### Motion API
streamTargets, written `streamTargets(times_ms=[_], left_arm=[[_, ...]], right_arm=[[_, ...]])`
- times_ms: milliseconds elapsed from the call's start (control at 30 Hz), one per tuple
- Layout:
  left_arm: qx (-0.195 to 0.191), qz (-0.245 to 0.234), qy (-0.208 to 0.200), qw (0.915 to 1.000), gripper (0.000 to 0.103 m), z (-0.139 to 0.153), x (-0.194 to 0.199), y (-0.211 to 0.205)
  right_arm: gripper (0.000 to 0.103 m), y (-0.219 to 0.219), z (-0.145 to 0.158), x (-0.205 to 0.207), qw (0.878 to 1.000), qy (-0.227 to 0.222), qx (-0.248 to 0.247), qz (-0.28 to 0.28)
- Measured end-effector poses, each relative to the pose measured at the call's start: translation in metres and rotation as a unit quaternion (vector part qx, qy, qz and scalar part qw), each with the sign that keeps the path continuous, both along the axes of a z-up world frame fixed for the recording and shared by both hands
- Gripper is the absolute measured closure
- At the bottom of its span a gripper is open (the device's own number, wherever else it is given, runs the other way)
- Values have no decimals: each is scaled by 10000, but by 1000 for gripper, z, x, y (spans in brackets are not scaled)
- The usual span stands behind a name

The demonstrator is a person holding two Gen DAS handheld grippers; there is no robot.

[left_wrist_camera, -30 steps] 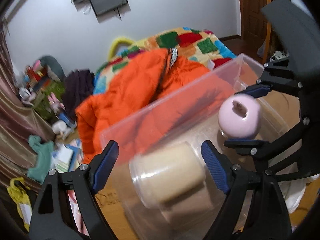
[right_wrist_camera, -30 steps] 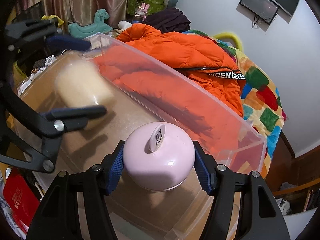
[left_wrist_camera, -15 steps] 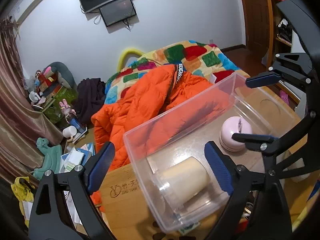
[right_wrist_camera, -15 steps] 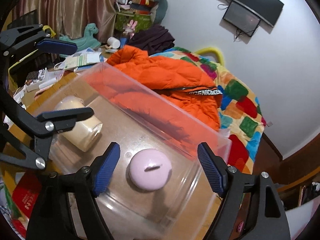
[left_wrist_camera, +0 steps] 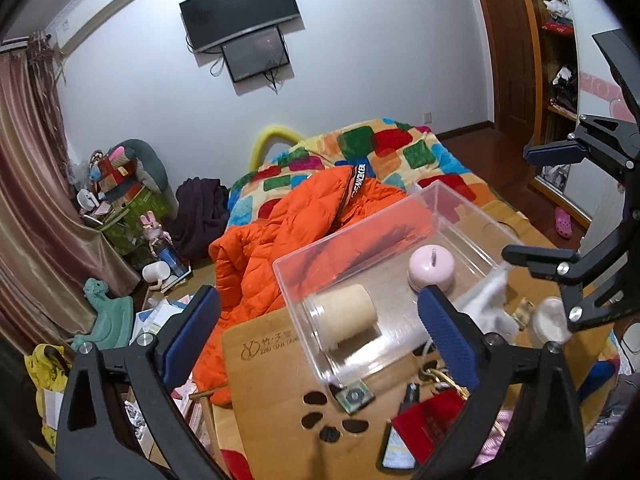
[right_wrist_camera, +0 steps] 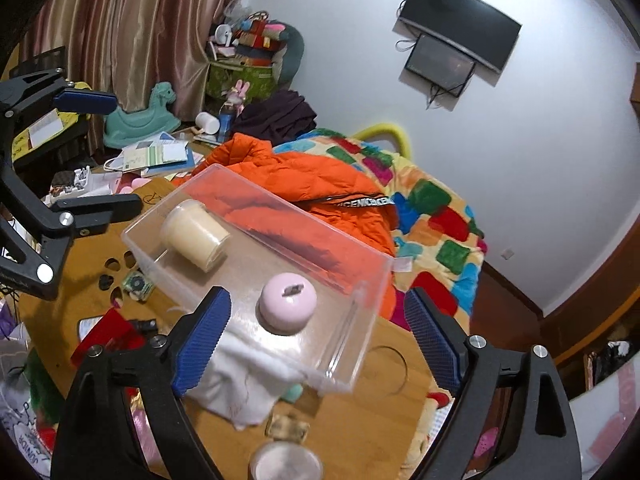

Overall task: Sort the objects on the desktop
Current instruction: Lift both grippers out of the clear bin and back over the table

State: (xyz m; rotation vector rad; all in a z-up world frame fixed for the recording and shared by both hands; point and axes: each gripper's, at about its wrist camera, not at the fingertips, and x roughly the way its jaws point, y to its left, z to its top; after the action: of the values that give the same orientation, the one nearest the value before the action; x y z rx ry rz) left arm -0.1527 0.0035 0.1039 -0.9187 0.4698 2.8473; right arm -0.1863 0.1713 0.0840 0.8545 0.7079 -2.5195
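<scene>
A clear plastic box stands on the wooden table. Inside it lie a cream jar on its side and a round pink container. My left gripper is open and empty, raised above the box's near left end. My right gripper is open and empty, raised above the box's right end. The right gripper also shows in the left wrist view, and the left gripper shows in the right wrist view.
Loose items lie on the table in front of the box: a white cloth, a red packet, a small green square item, a round white lid. An orange jacket lies on the bed behind.
Both grippers have let go and pulled up and back from the box. The jar and the pink container now lie inside it, farther below the open fingers.
</scene>
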Motion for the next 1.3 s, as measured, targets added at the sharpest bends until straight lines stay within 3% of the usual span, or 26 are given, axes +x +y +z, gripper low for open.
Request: streamTargets(times_ms=[333,567,867,1033,1300], left_arm=[[250,127,17,9996,3,-3,42,-1],[522,197,-132,9984,2,-25,60,2],[821,120,-580,9949,2,-81,67,18],[925,243,-595,9936,2,-102,70,28],[603,328,-458,9966,2,-121,68,56]], right_arm=[[16,27,8,51,9993,173,-310,-69],[14,52,0,69,9984,168,-499,-221],[11,85,-35,80,9970,86,-531,-559],[11,100,-61,79,9962,-37,-522,-700],[11,110,-99,73,9939,-413,-704,-740]])
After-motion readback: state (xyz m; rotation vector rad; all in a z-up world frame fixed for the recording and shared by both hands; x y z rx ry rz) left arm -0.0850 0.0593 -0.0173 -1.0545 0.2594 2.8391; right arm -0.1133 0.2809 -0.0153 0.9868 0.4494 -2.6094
